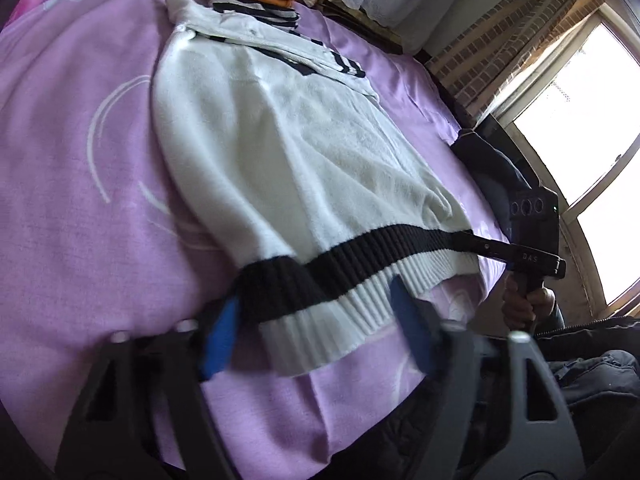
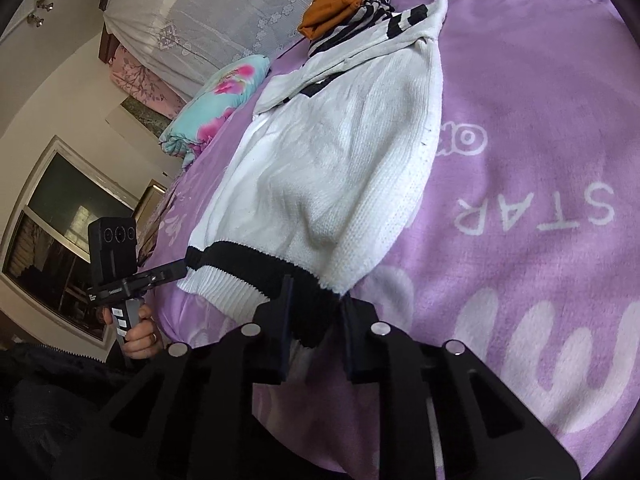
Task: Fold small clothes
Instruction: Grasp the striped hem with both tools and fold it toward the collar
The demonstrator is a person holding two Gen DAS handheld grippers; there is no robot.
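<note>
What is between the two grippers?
The ribbed black-and-white hem of the white knitted sweater spans between the left gripper and right gripper, seen in both wrist views.

A bed spread with a purple blanket point(image 2: 520, 100) fills both views, white lettering reading "STAR" at the right of the right wrist frame. A white knit sweater point(image 1: 280, 152) with a black-and-white ribbed hem lies lengthwise across it, sleeves folded over its far end. Beyond, at top centre, a striped garment point(image 2: 360, 20) and an orange one point(image 2: 332, 8) sit bunched together. A floral quilt point(image 2: 216, 104), turquoise and pink, rests at the blanket's edge, centre left.
</note>
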